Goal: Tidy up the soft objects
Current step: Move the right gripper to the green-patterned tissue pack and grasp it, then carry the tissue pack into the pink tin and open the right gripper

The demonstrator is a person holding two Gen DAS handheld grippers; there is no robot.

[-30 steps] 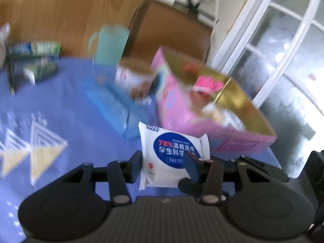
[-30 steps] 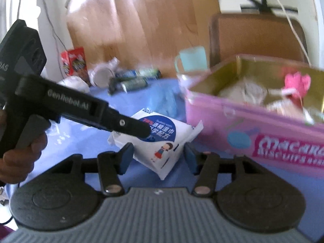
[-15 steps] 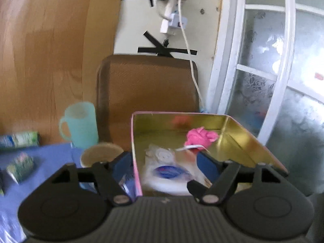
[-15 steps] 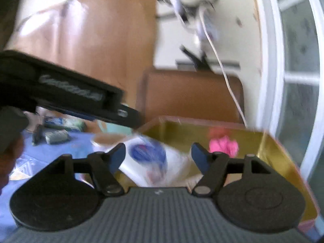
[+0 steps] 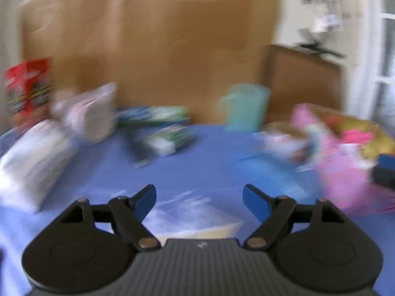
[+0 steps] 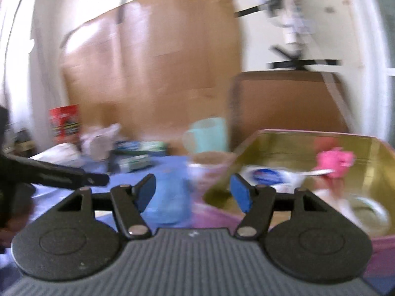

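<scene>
Blue cloth (image 5: pixel 197 167) fills my left view, heavily blurred. My left gripper (image 5: pixel 199 198) spread wide, nothing between fingers, hovering over cloth. My right gripper (image 6: pixel 192 191) also spread, empty, at near wall of pink tin (image 6: pixel 217 218). White wipes pack (image 6: pixel 267 176) lies inside gold-lined tin, beside pink soft item (image 6: pixel 334 160). Teal cup (image 6: pixel 209 134) stands behind tin. White tissue pack (image 5: pixel 32 162) far left on cloth.
</scene>
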